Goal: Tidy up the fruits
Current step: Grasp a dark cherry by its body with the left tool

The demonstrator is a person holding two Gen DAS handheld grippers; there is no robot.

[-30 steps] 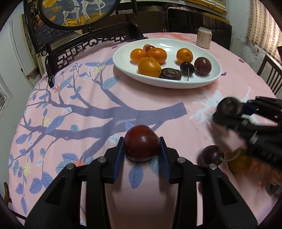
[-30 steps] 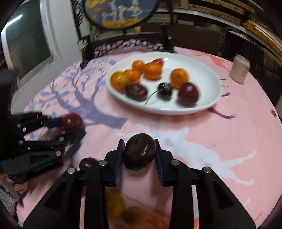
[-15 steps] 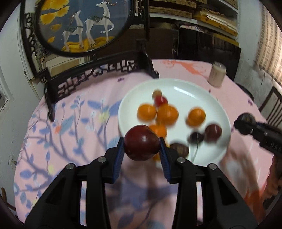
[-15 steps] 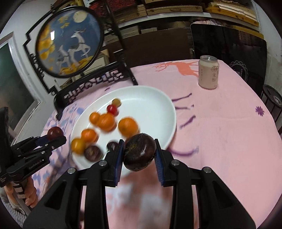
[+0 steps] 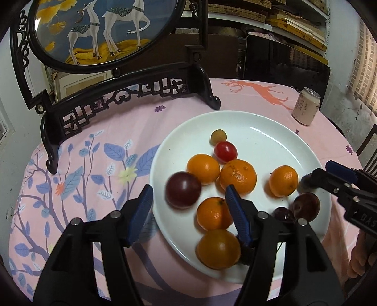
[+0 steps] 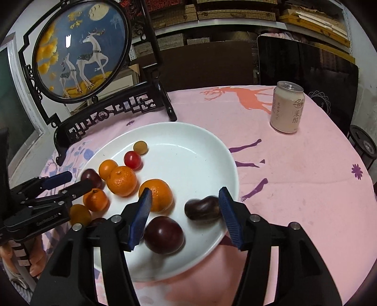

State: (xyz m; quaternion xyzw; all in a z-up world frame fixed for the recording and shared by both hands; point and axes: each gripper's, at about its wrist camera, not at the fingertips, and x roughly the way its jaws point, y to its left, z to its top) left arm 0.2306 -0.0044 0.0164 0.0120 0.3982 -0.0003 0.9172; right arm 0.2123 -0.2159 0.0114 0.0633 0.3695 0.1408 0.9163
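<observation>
We see the left gripper (image 5: 188, 200) opening over the plate (image 5: 271, 131), a blurred plum (image 5: 183, 189) loose between its jaws. The right gripper (image 6: 183, 207) is opening too, a dark fruit (image 6: 202, 208) free near its right pad. Oranges (image 5: 238, 176) fill frame centre; a can (image 6: 286, 107) stands upper right.

A round screen painted with deer (image 5: 99, 28) stands in a dark carved frame at the upper left. A pale drink can (image 6: 287, 110) stands upright at the upper right, on the pink tablecloth (image 6: 306, 169). Shelves (image 6: 235, 14) fill the top.
</observation>
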